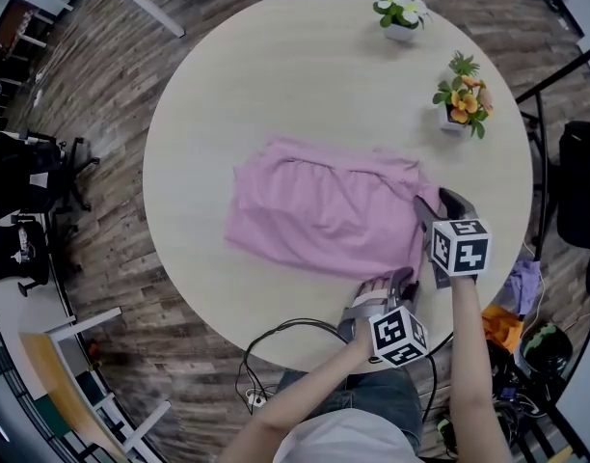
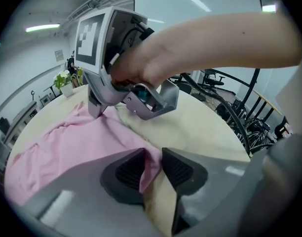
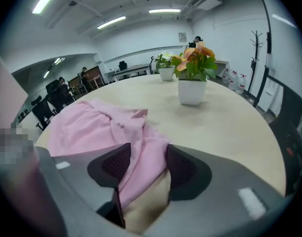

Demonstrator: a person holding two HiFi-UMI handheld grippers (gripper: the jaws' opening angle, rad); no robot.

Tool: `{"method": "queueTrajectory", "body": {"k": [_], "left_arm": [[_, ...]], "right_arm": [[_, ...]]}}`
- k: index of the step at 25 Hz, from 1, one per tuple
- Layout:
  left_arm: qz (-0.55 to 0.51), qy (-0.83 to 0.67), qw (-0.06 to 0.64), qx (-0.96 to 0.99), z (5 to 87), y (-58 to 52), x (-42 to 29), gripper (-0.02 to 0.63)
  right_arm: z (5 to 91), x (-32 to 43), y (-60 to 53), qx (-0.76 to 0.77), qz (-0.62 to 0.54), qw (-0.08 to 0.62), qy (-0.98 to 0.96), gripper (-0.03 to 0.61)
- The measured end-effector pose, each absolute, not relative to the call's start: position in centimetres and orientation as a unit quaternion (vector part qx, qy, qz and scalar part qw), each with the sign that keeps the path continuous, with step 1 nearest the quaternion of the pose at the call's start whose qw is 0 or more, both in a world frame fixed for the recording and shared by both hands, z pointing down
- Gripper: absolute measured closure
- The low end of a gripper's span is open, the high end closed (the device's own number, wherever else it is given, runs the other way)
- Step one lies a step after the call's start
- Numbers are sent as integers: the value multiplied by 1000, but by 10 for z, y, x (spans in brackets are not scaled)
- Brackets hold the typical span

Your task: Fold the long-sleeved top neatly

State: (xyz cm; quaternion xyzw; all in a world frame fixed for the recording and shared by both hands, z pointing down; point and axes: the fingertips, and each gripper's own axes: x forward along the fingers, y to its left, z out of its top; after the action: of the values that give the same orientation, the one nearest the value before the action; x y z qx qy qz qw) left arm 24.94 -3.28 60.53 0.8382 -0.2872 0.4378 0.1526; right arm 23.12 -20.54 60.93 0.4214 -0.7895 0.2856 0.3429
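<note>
Grippers both sat at the right edge of the top (image 1: pixel 324 210), lower right of the head view. The top lay as a rough pink rectangle mid-frame on the round table (image 1: pixel 276 85), flat apart from wrinkles along its upper edge. I had the left gripper (image 1: pixel 399 280) at the lower right corner. In its own view (image 2: pixel 152 167) the jaws were pinched nearly together on a thin fold of pink cloth (image 2: pixel 67 147). I had the right gripper (image 1: pixel 440 205) just above it on the same edge. In its view (image 3: pixel 143 164) the jaws were clamped on a thicker bunch of the cloth (image 3: pixel 92 127), which touched both pads. An orange flower pot (image 1: pixel 459 104) stood near the upper right, apart from the top, and a white flower pot (image 1: pixel 401 13) stood at the table's far rim.
</note>
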Motion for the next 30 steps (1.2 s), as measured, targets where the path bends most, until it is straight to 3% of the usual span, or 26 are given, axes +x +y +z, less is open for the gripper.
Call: {"method": "queueTrajectory", "body": {"k": [2,7,11,13,30], "left_arm": [[437,-290,151,838,605,-33,249,499],[437,-295,143,837,605,-32,250,503],[444,-308,124,832,606,-32,250,522],[449,-316,111,828,606,-33,250,578],[408,-328,158,837,585,-22,242,588]], "right_arm": [[610,229,-204,419,264,349,-795,330],[610,218,-199,406,259,341,-808,444],[611,216,-197,406,277,324,-808,484],[611,217,-197,409,284,319,-806,491],[597,225,-186,405,324,298,-802,509]]}}
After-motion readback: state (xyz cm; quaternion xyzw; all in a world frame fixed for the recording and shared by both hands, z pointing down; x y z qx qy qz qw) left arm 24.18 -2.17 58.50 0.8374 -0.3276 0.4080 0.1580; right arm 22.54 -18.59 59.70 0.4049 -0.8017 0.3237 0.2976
